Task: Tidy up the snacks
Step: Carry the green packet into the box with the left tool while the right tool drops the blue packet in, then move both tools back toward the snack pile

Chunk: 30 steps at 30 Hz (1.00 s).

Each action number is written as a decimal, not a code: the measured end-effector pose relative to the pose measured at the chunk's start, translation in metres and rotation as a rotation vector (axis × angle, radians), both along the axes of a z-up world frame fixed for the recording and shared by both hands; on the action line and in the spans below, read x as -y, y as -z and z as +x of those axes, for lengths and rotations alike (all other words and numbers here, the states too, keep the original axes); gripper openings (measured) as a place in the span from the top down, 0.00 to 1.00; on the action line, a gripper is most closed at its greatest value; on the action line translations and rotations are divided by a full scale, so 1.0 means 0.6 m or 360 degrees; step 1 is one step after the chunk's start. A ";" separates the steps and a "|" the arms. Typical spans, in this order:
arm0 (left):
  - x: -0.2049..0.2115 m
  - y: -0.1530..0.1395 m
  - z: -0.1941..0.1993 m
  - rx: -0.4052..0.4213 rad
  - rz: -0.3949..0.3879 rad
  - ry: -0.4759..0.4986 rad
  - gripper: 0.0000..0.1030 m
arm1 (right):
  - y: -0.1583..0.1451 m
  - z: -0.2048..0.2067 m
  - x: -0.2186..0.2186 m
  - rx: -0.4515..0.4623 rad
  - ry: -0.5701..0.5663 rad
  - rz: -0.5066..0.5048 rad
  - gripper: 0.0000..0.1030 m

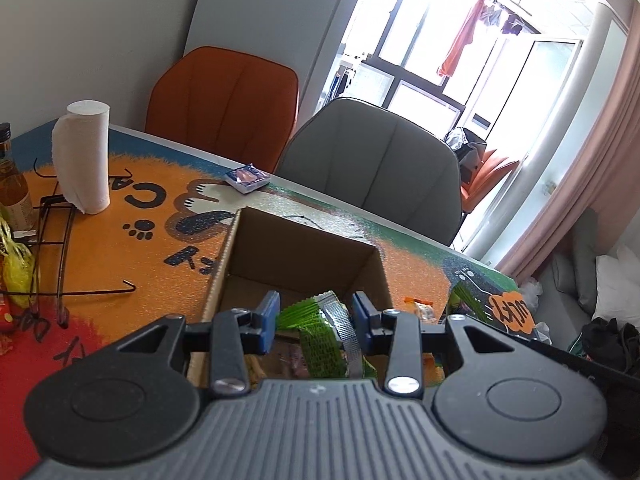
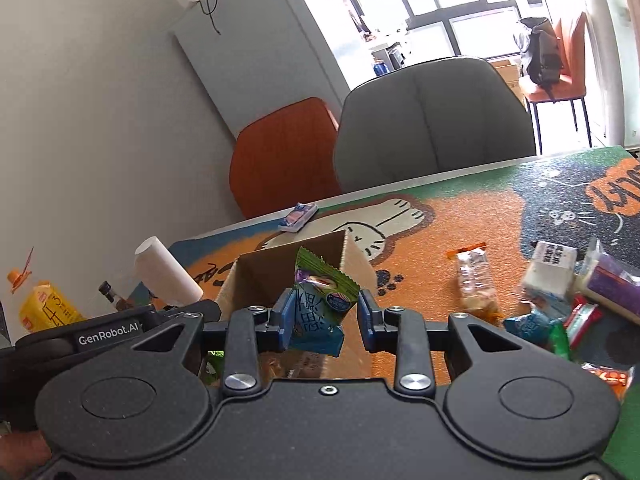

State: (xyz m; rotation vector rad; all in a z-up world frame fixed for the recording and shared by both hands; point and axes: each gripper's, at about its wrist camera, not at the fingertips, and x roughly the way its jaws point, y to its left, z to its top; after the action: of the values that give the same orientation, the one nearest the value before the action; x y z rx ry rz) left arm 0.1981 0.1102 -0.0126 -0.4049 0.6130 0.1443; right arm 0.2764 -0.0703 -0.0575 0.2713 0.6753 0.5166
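An open cardboard box (image 1: 304,248) stands on the cat-print table mat (image 1: 120,240). My left gripper (image 1: 316,314) hovers over the box's near side, its blue pads shut on a crumpled green snack packet (image 1: 320,332) with a silver seam. More wrappers lie inside the box beneath it. In the right wrist view, my right gripper (image 2: 325,316) sits just short of the same box (image 2: 280,268), shut on a green and blue snack packet (image 2: 320,300) that stands upright between the pads. The left gripper's black body (image 2: 108,332) shows at the lower left there.
Loose snacks (image 2: 560,300) and a wafer packet (image 2: 476,280) lie right of the box. A paper towel roll (image 1: 82,156), a bottle (image 1: 14,192) and a wire rack (image 1: 60,264) stand to its left. A small blue packet (image 1: 246,178) lies by the far edge, before an orange chair (image 1: 224,96) and a grey chair (image 1: 372,168).
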 end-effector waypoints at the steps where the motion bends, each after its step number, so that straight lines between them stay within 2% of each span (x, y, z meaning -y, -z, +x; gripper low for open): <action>1: -0.005 0.001 0.001 -0.0001 -0.0005 -0.0003 0.63 | 0.001 0.002 -0.007 -0.0003 -0.0007 -0.0009 0.70; 9: -0.040 0.019 0.021 -0.0029 -0.0034 -0.0022 0.62 | 0.013 0.021 -0.049 -0.0038 -0.0051 -0.0055 0.70; 18: -0.055 0.030 0.029 -0.0059 -0.0050 -0.0053 0.53 | 0.029 0.043 -0.066 -0.0089 -0.0061 -0.0070 0.70; 20: -0.058 0.031 0.028 -0.0066 -0.0053 -0.0066 0.50 | 0.028 0.045 -0.067 -0.0091 -0.0074 -0.0045 0.64; 22: -0.062 0.031 0.024 -0.0070 -0.0054 -0.0088 0.45 | 0.025 0.043 -0.065 -0.0081 -0.0047 -0.0040 0.54; 30: -0.062 0.023 0.008 -0.0067 -0.0035 -0.0108 0.19 | 0.019 0.031 -0.033 -0.0078 -0.0001 -0.0025 0.46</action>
State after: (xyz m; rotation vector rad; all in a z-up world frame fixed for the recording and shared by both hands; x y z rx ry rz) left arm 0.2026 0.1476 -0.0262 -0.4452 0.6432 0.2115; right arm 0.2950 -0.0502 -0.0688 0.2700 0.7268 0.5063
